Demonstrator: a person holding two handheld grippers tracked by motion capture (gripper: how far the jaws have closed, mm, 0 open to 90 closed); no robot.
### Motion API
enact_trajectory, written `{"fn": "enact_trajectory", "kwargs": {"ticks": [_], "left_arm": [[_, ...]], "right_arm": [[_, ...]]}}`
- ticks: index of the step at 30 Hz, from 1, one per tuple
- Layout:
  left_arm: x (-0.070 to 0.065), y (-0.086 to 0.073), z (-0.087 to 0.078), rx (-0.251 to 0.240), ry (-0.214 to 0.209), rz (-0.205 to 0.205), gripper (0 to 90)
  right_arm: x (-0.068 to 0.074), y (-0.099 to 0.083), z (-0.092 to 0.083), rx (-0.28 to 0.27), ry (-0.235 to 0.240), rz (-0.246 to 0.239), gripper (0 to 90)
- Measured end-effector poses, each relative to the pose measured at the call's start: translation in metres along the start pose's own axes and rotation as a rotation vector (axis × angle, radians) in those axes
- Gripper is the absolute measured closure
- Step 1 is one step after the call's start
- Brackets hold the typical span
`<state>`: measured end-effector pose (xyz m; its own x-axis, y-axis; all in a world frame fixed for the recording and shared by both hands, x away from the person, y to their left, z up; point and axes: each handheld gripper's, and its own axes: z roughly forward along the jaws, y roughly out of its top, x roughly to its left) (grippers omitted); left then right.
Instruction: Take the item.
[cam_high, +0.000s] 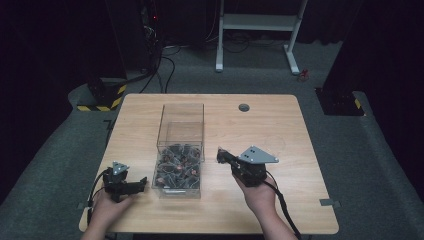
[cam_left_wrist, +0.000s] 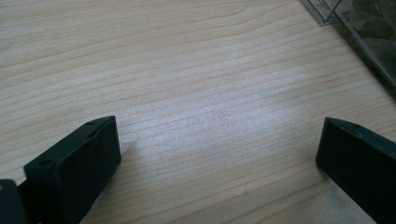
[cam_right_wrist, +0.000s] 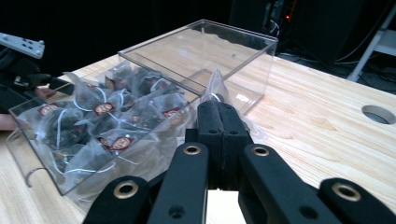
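Beside the clear box (cam_high: 181, 150), on its right, the right gripper (cam_high: 220, 155) has its jaws clamped on a clear sachet (cam_right_wrist: 215, 87), held just outside the box wall. More tea sachets (cam_right_wrist: 100, 116) fill the box's near half. Left of the box, the left gripper (cam_high: 141, 183) sits low over the table (cam_left_wrist: 187, 84), jaws wide apart, nothing between.

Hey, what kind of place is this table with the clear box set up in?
Probably a lab or recording studio, not a home: black curtains all round, hazard-striped floor bases, loose cables on grey carpet, and one wooden table bearing a clear box of tea bags.
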<state>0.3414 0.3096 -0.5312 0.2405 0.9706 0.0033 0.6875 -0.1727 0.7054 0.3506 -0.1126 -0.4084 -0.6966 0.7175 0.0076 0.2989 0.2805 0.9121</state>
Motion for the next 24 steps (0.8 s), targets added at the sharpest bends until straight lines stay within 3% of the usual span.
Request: {"fn": "enact_trajectory", "kwargs": {"ticks": [24], "left_arm": [[0.0,0.0,0.0,0.0,0.0,0.0,0.1]], "right_arm": [[-0.034,-0.004,-0.009,0.002,-0.084,0.029,90.0]]}}
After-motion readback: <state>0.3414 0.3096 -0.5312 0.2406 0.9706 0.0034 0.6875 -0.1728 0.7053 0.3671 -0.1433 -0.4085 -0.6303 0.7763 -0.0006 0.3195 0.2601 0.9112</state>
